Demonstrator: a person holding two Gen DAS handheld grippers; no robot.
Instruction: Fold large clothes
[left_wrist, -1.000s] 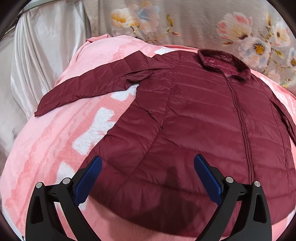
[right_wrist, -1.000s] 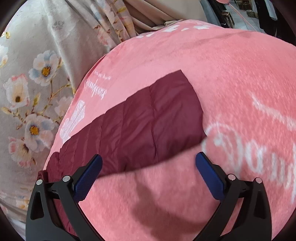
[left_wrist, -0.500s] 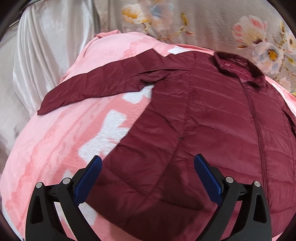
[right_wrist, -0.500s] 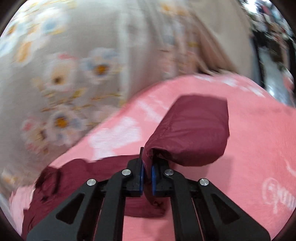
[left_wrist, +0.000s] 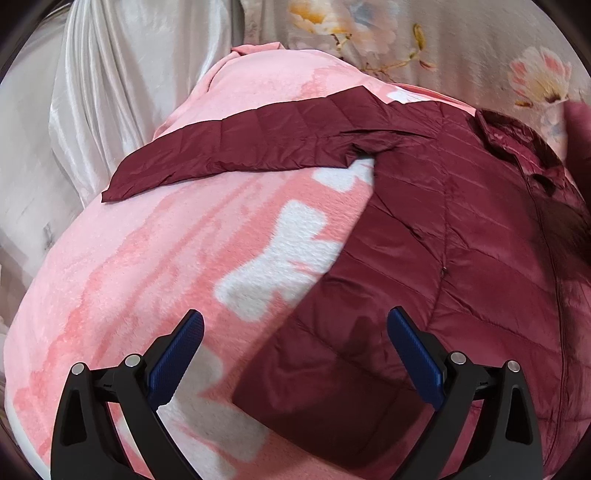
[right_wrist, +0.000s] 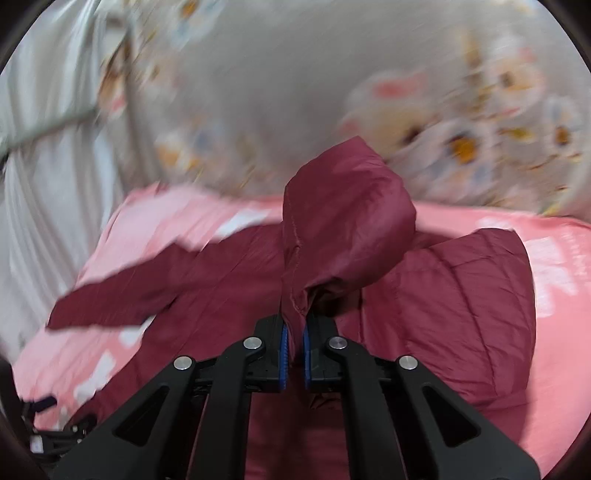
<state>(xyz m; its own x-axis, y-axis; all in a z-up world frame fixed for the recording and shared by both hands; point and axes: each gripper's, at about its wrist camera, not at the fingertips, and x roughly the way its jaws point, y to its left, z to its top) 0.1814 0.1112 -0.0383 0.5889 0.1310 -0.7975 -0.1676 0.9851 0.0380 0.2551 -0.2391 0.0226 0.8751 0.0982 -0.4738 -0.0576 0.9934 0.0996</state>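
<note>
Folding the first sleeve inward looks like the step in hand: the right gripper's (right_wrist: 294, 341) fingers are clamped on a sleeve end (right_wrist: 343, 225), raised over the quilted maroon jacket (left_wrist: 461, 258), which lies flat on a pink blanket (left_wrist: 166, 266). Next, lay it across the chest. The left gripper's (left_wrist: 295, 347) fingers stand apart above the hem; beyond them, the other sleeve (left_wrist: 240, 147) stretches outward.

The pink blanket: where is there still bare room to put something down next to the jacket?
The biggest free patch of the pink blanket lies below the outstretched sleeve and beside the maroon jacket body, under the open left tool. A thinner strip runs above that sleeve to the silvery curtain. The jacket side is crowded: the right tool grips the other sleeve over it.
</note>
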